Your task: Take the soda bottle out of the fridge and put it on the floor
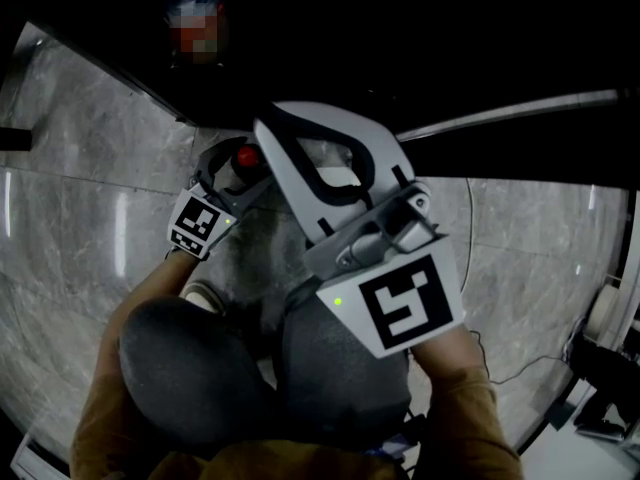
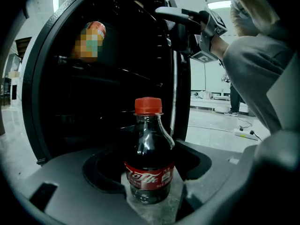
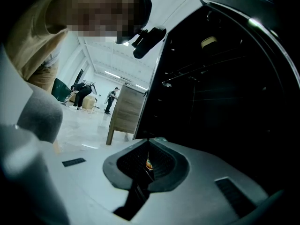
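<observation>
The soda bottle (image 2: 149,165), dark cola with a red cap and red label, stands upright on the marble floor (image 2: 161,210) in front of the open fridge (image 2: 93,102). My left gripper (image 2: 153,204) is open around it: the left jaw is close against the bottle and a strip of floor shows by the right jaw. From the head view the red cap (image 1: 247,156) shows just beyond the left gripper (image 1: 235,175). My right gripper (image 3: 147,165) is shut and empty, held higher near the fridge (image 3: 225,102); it also appears in the head view (image 1: 285,143) and left gripper view (image 2: 183,22).
An orange can-like item (image 2: 89,41) sits on a fridge shelf. The person's knees (image 1: 190,368) crouch over the grey marble floor (image 1: 80,218). Cables (image 2: 243,130) lie on the floor to the right. A wooden cabinet (image 3: 126,111) and distant people (image 3: 82,95) stand beyond.
</observation>
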